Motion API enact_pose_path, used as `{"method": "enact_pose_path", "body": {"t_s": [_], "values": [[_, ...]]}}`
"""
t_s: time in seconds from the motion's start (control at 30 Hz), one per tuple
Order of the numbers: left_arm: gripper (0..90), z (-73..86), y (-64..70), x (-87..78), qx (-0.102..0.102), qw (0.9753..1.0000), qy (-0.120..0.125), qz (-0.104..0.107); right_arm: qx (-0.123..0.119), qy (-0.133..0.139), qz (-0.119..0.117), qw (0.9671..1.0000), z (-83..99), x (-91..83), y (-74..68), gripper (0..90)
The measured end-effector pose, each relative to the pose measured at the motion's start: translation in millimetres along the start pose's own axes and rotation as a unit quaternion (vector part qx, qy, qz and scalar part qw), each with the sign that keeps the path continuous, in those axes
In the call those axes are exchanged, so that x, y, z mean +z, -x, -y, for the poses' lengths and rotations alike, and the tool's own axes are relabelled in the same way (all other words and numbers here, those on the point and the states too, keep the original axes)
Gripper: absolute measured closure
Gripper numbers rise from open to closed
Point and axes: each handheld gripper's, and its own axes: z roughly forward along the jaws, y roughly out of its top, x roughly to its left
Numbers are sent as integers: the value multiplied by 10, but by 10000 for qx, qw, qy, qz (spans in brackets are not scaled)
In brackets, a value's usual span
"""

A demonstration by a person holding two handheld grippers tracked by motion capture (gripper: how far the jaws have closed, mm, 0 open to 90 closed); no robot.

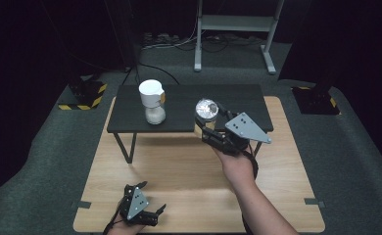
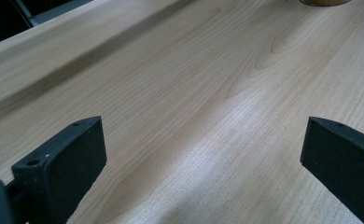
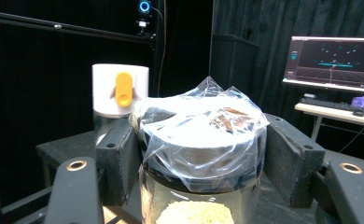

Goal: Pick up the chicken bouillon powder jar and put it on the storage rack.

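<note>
- My desk (image 1: 179, 166) is pale wood with a fine grain, and light glares softly off its top
- A low black shelf (image 1: 228, 105) on thin dark legs stands across its far half
- The floor (image 1: 42, 161) around me is dark grey carpet
- Two black bases with yellow-and-black hazard stripes sit on it, one at far left (image 1: 83, 95), one at far right (image 1: 316, 100)
- A grey metal frame (image 1: 235, 24) stands behind, with cables (image 1: 179, 44) lying at its foot
- Black curtains (image 3: 273, 28) close the room
- A lit monitor (image 3: 334, 58) and keyboard (image 3: 332, 105) sit on a side table (image 3: 339, 114)
</note>
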Motion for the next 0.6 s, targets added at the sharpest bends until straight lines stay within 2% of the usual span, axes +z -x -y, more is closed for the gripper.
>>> {"method": "enact_pose_path", "body": {"t_s": [0.17,0.6], "values": [[5,2,-3,-5,-17,10000,19,8,-57,-15,53,10000,-29,100,32,344],[5,6,-10,-12,-39,10000,59,33,-9,-58,172,9998,-11,326,116,344]]}}
